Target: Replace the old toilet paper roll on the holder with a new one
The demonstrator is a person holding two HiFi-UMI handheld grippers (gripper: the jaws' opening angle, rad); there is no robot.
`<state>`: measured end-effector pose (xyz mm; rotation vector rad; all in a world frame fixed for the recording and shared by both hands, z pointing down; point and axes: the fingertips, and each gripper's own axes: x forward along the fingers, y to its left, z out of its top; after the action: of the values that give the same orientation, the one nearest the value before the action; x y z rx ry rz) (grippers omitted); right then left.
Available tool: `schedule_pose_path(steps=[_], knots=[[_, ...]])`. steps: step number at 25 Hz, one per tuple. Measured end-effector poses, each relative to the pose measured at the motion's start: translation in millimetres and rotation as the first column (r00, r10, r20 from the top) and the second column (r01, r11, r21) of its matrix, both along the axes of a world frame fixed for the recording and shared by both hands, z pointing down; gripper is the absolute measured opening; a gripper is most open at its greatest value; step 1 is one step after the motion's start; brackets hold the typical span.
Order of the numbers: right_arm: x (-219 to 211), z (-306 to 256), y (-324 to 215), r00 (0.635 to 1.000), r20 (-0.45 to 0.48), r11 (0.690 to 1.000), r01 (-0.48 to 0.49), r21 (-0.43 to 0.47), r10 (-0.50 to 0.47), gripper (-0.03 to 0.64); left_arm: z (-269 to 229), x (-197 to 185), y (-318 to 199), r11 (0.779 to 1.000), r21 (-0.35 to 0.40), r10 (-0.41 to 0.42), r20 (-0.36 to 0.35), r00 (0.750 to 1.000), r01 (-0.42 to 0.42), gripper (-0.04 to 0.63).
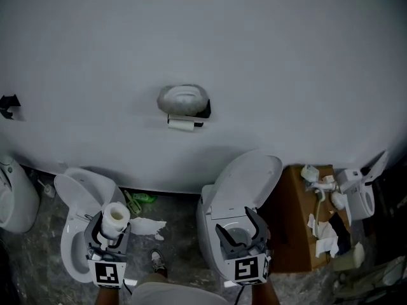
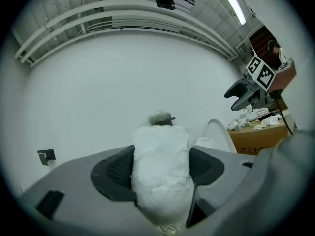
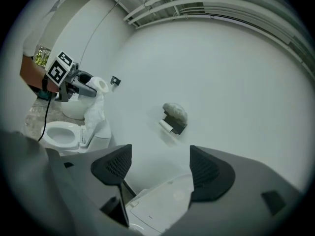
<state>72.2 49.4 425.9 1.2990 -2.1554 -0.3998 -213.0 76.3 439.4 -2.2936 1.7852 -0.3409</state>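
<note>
A plain white wall (image 1: 203, 43) fills the back of the room, and below it lies a grey, mottled floor (image 1: 184, 215). The left toilet (image 1: 86, 186) and the right toilet (image 1: 251, 173) stand against the wall with lids raised. A brown cardboard box (image 1: 289, 234) stands just beside the right toilet. On the ceiling a long tube lamp (image 2: 234, 6) is lit, near white pipes (image 2: 98, 18).

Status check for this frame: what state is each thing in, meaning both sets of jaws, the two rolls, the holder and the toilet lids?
left gripper: jaws shut on the new roll
new roll: full, held, off the holder
right gripper: jaws open, empty
old roll: thin, on the holder
holder: wall-mounted, occupied
left toilet lid: up
right toilet lid: up
</note>
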Motion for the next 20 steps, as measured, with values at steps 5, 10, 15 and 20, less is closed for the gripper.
schedule_pose_path(steps=[5, 10, 15, 20], knots=[[-43, -11, -62, 0.999, -0.029, 1.0, -0.017, 0.023, 0.017, 0.339, -10, -44, -60, 1.0, -0.014, 0.012, -0.05, 0.999, -0.012, 0.299], [-64, -9, -102, 0.997, -0.077, 1.0, -0.024, 0.019, 0.025, 0.339, -12, -73, -108, 1.0, 0.004, 0.01, -0.063, 0.998, -0.009, 0.299], [-76, -10, -137, 0.997, -0.078, 1.0, -0.007, -0.006, 0.007, 0.339, -9, -73, -137, 1.0, 0.002, 0.008, -0.077, 0.997, -0.008, 0.299], [-79, -3, -175, 0.996, -0.069, 0.998, 0.064, 0.014, -0.063, 0.339, -10, -51, -157, 1.0, 0.022, 0.012, -0.014, 1.0, -0.012, 0.299]])
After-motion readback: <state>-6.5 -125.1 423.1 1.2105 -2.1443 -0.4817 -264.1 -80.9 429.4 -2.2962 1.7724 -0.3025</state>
